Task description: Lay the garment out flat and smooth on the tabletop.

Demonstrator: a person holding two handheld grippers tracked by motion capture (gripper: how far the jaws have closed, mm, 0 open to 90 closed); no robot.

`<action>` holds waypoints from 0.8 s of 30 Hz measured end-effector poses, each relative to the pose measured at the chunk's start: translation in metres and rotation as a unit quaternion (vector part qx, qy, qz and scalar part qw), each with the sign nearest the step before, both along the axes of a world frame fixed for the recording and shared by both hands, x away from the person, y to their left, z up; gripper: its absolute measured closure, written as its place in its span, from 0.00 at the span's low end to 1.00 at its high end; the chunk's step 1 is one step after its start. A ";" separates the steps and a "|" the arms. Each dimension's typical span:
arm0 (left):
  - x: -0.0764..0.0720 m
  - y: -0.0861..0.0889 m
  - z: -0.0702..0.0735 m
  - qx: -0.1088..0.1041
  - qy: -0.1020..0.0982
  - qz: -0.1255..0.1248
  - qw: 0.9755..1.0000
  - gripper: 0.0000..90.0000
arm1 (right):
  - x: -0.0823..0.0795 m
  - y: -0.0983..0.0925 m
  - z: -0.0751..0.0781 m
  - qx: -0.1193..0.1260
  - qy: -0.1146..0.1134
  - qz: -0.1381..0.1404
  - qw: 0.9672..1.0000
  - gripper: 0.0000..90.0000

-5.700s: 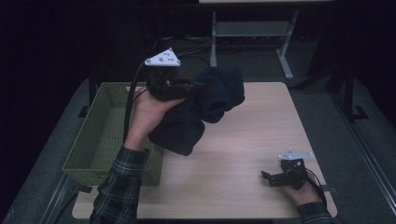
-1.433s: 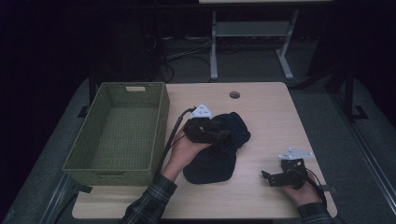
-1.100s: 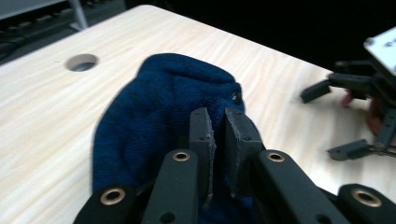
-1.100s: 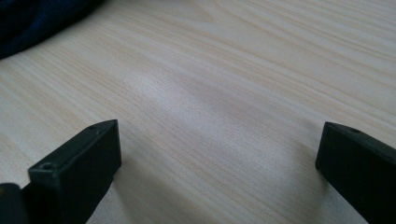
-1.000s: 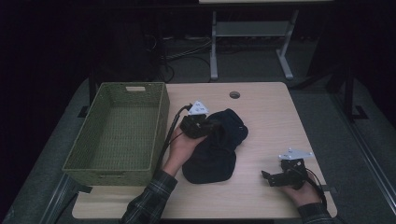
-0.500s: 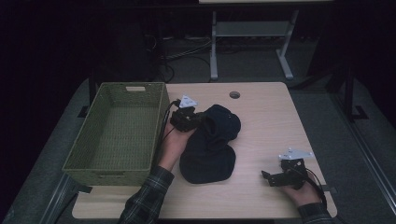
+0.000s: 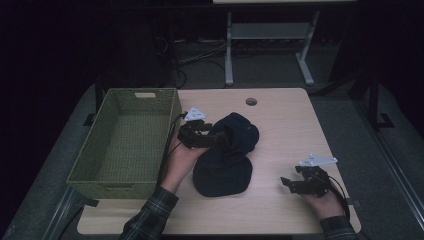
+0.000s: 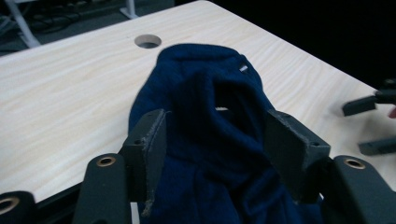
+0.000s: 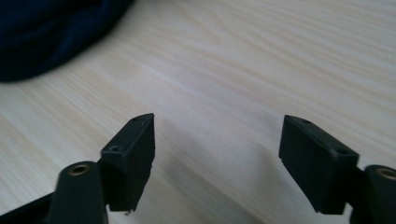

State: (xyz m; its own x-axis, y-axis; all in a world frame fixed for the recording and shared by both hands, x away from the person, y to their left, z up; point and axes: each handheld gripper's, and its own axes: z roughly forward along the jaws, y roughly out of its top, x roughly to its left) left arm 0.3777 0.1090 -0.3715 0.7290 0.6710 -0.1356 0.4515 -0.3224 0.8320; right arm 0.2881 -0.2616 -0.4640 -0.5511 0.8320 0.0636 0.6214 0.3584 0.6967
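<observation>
Wearing plaid sleeves (image 7: 150,220) in dark green and grey. Carrying two black grippers, the left gripper (image 7: 216,141) and right gripper (image 7: 286,184) each showing a pale grey three-cornered plate (image 7: 195,115) on top and trailing a black cable (image 7: 167,150). Showing flat, dark pads (image 8: 154,142) and brass-ringed screw holes.
</observation>
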 end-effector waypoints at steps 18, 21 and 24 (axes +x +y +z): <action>-0.023 0.007 -0.012 0.005 -0.003 -0.004 1.000 0.40 | 0.048 0.061 0.023 0.055 0.003 0.087 0.995 0.52; -0.025 0.009 -0.013 0.004 -0.003 -0.006 1.000 0.40 | 0.053 0.067 0.022 0.055 0.014 0.099 0.994 0.53; -0.026 0.006 -0.014 0.004 -0.003 -0.010 1.000 0.40 | 0.062 0.082 0.019 0.055 0.023 0.118 0.991 0.59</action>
State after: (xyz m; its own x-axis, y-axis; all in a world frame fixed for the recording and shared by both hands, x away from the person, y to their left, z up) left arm 0.3517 0.1152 -0.3860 0.7427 0.6578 -0.1255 0.4401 -0.3382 0.8318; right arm 0.3498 -0.1800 -0.4451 -0.7235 0.6675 0.1760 0.5612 0.4202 0.7130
